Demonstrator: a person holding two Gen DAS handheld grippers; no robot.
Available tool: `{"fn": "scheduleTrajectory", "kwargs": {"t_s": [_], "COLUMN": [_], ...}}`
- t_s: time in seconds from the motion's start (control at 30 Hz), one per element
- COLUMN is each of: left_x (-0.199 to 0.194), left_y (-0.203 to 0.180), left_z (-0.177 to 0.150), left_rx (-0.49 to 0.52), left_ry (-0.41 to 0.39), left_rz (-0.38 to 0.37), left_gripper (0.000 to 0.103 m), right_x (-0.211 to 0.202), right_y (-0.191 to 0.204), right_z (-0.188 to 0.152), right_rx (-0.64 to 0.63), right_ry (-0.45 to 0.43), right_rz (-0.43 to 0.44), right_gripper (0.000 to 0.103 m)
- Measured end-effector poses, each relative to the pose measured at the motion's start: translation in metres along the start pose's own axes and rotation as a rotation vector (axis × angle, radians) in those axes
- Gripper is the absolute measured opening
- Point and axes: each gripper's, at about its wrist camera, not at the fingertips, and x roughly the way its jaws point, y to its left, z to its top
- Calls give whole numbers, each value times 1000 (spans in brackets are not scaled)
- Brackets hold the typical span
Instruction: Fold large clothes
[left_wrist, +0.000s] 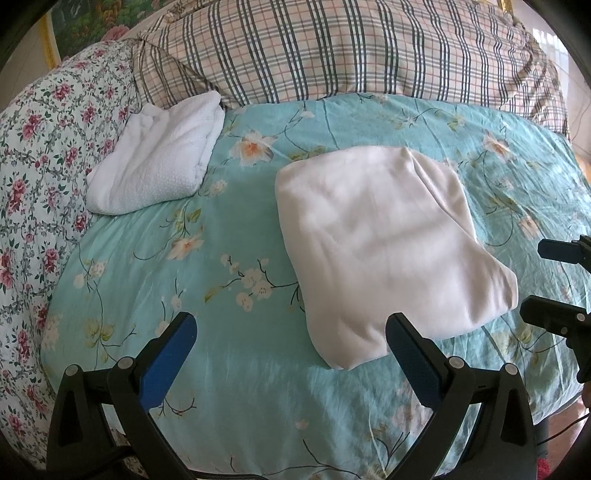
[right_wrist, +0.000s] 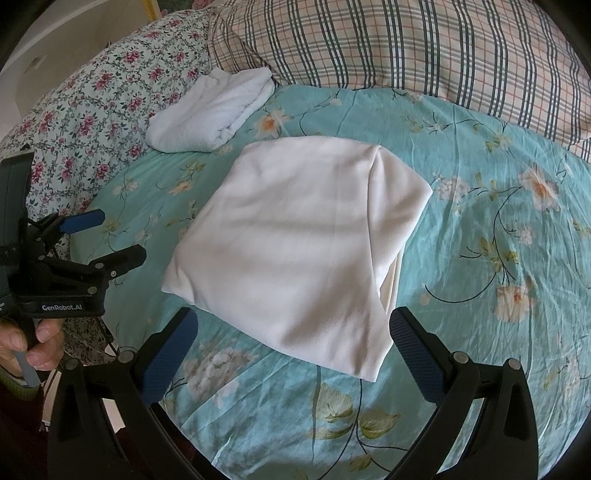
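Observation:
A cream garment lies folded into a thick rectangle on the teal flowered bedspread. My left gripper is open, hovering over the bedspread just left of the garment's near corner, holding nothing. My right gripper is open above the garment's near edge, its fingers straddling that edge without gripping it. In the left wrist view the right gripper shows at the right edge, open. The left gripper appears at the left of the right wrist view, held by a hand.
A folded white textured towel lies at the back left of the bed. A plaid pillow spans the head. A rose-print quilt bunches along the left side.

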Motion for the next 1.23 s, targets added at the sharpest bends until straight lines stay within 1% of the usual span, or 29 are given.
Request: {"fn": "scheduleTrajectory", "kwargs": {"t_s": [0.2,0.3,0.57,1.23], "left_x": [0,1,5,4], "left_y": [0,2,6,8], "left_z": [0,5,13,15], "left_rx": [1,-3,-1,-17], "left_ry": [0,-7,-14,-26], "left_rz": [1,14,13,14], "left_gripper": [102,102,102,102], "right_x": [0,2,4,7], "right_y": [-2,-3,-7,-5], "right_z": [4,7,14,18], "right_rx": [-4,-1,0,4], "right_ry": [-4,-9,-22,-22], "right_rz": [0,-4,-6,-4], "right_gripper": [103,103,103,103]}}
